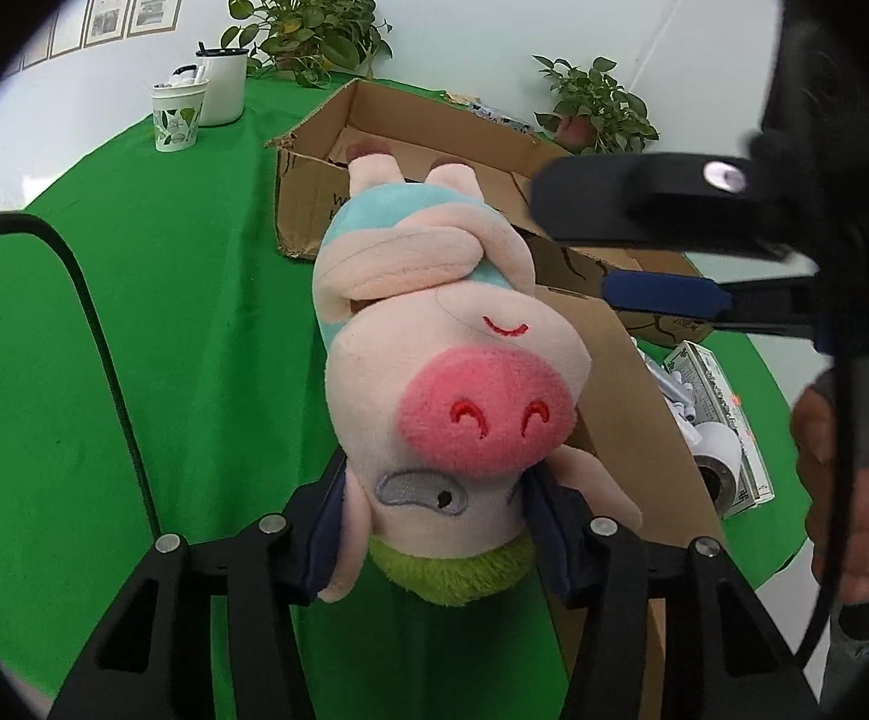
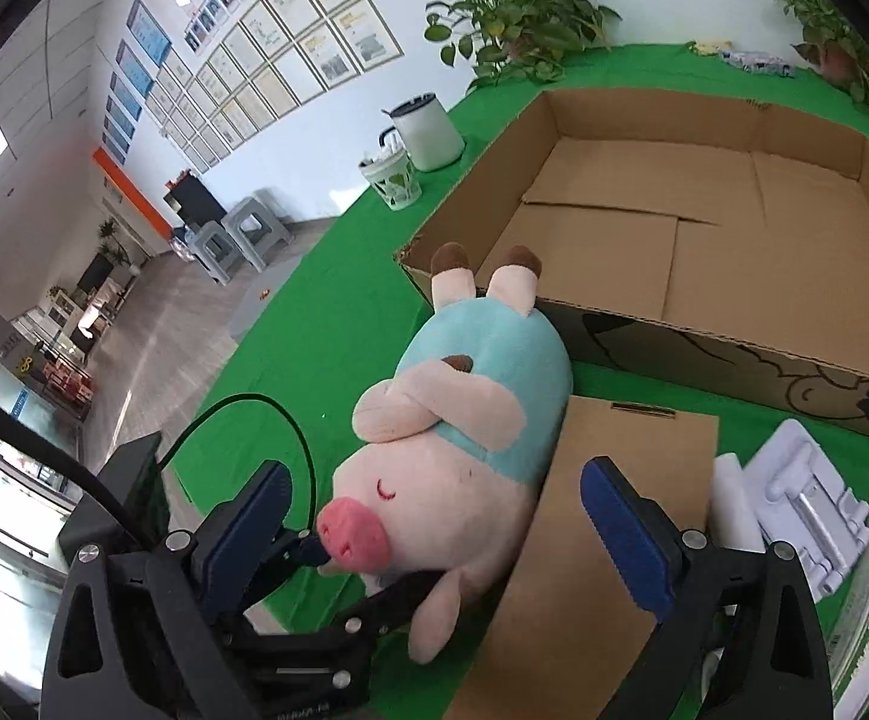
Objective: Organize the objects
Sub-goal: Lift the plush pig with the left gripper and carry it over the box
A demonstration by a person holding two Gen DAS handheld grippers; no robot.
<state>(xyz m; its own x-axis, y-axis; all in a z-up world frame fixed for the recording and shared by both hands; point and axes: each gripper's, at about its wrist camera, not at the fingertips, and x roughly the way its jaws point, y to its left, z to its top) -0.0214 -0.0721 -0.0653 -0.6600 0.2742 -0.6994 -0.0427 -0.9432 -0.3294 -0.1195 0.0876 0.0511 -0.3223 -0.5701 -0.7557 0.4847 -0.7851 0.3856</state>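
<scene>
While your left tongs (image 1: 434, 516) clamp the plush pig (image 1: 440, 360) by its head on the green counter (image 1: 134, 300), your right tongs (image 2: 434, 534) stand wide and empty. Nothing yet sits in the cardboard box (image 2: 704, 228) beyond; packing is left.

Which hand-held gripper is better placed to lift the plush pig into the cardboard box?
Left. The left hand-held gripper already has its pads on either side of the plush pig's head. The right hand-held gripper stands open and empty. The cardboard box lies just beyond the pig's feet.
</scene>
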